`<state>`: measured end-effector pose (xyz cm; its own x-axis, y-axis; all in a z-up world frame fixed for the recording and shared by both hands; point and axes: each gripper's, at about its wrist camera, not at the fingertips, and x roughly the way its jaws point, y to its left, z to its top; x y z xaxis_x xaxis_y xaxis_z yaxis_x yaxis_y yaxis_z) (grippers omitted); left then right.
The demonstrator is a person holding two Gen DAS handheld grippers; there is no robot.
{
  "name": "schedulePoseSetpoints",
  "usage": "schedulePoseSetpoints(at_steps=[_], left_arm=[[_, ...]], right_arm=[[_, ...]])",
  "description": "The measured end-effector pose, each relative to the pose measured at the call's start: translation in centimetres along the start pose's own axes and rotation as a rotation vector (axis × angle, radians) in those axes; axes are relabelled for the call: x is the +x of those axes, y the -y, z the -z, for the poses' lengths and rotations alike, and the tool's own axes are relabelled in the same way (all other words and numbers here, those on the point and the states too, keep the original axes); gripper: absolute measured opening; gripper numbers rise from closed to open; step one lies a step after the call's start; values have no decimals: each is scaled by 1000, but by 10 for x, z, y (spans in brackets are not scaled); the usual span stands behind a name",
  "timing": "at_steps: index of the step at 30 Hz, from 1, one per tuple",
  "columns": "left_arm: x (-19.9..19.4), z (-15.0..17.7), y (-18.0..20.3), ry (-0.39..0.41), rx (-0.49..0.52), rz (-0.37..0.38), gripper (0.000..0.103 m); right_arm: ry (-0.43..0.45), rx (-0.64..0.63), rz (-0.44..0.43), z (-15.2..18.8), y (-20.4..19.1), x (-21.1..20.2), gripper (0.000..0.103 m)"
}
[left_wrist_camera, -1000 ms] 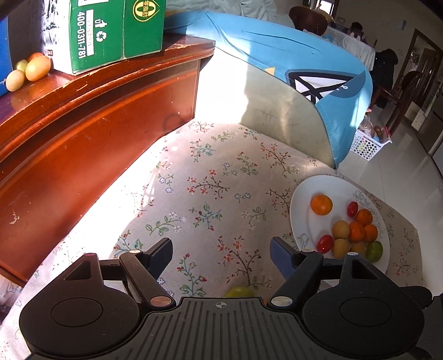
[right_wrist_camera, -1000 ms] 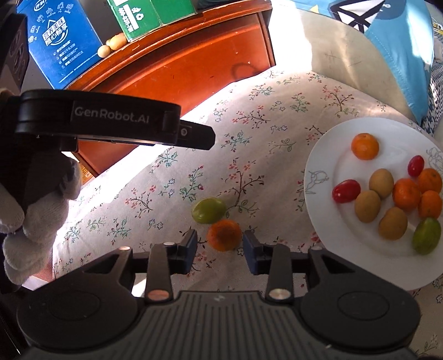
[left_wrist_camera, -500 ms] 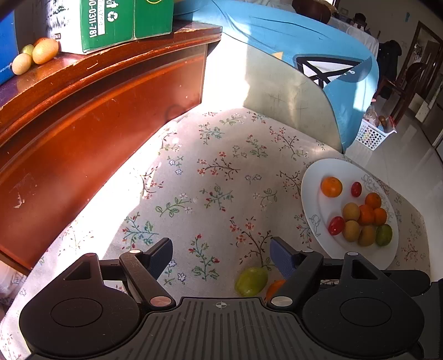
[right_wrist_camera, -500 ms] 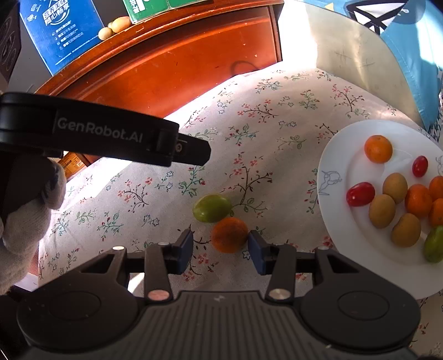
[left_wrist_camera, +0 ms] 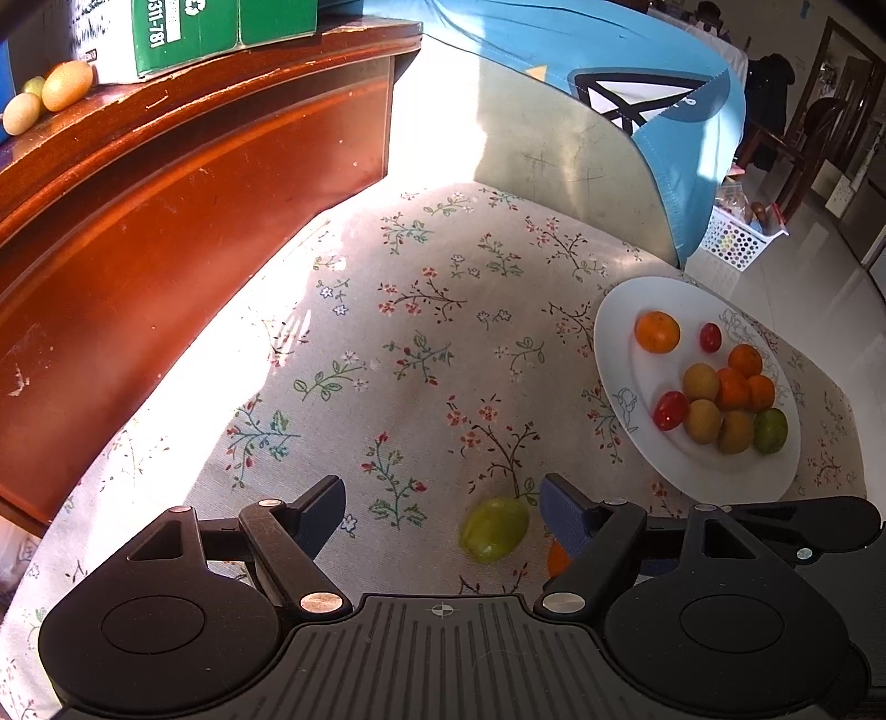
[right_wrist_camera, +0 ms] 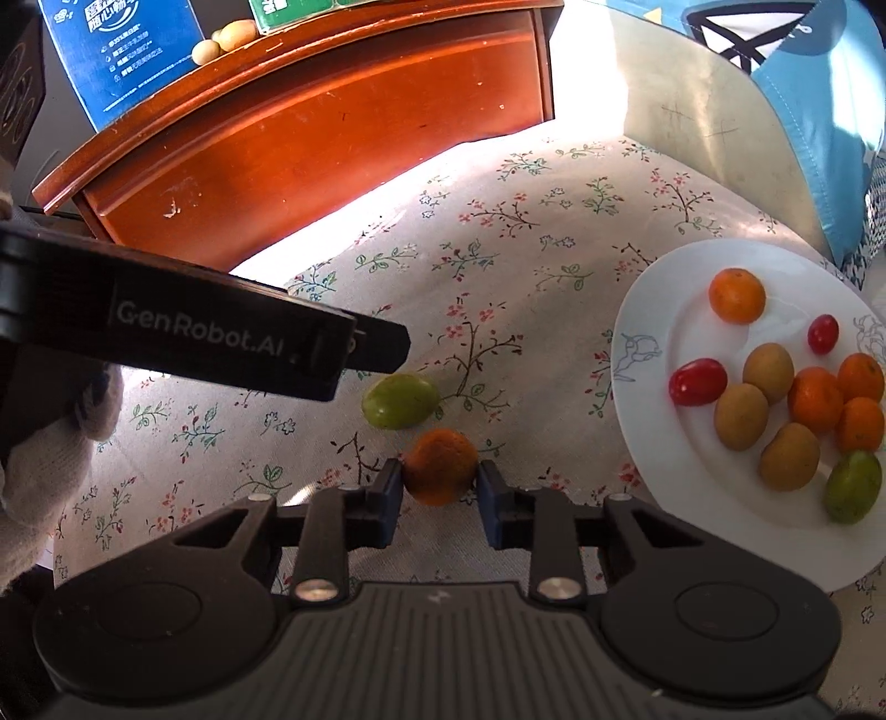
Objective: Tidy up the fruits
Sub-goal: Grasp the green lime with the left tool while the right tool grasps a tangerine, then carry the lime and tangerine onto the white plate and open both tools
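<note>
A small orange [right_wrist_camera: 440, 464] sits between the fingers of my right gripper [right_wrist_camera: 439, 483], which has closed onto its sides on the floral cloth. A green fruit [right_wrist_camera: 400, 400] lies just beyond it, to the left; in the left wrist view the green fruit [left_wrist_camera: 494, 528] lies between the wide-open fingers of my left gripper [left_wrist_camera: 440, 507], near the right finger. The orange [left_wrist_camera: 557, 558] peeks out behind that finger. A white plate [right_wrist_camera: 653, 310] on the right holds several oranges, brown fruits, red tomatoes and a green fruit; it also shows in the left wrist view [left_wrist_camera: 620, 332].
A wooden cabinet [left_wrist_camera: 166, 221] rises along the left and back, with boxes [left_wrist_camera: 216, 27] and small fruits [left_wrist_camera: 66, 86] on top. A blue-covered object [left_wrist_camera: 637, 83] stands behind the cloth. My left gripper's body [right_wrist_camera: 221, 338] crosses the right wrist view.
The right gripper has closed from a loose straddle onto the orange. The left gripper has pulled back, so the green fruit now shows fully between its fingers.
</note>
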<state>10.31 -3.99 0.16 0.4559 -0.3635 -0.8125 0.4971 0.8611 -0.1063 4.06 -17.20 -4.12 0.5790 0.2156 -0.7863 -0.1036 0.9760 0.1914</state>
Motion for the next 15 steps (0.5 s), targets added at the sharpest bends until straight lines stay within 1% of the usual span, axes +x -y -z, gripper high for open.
schedulePoseSetpoints(at_steps=[5, 13, 15], left_arm=[[2, 5, 4, -9, 25, 2, 77], [8, 12, 15, -20, 72, 21, 75], [11, 14, 18, -23, 77, 18, 69]], right_arm=[[-2, 27, 33, 3, 11, -9, 29], [21, 63, 54, 5, 23, -21, 29], [24, 69, 57, 5, 24, -23, 29]])
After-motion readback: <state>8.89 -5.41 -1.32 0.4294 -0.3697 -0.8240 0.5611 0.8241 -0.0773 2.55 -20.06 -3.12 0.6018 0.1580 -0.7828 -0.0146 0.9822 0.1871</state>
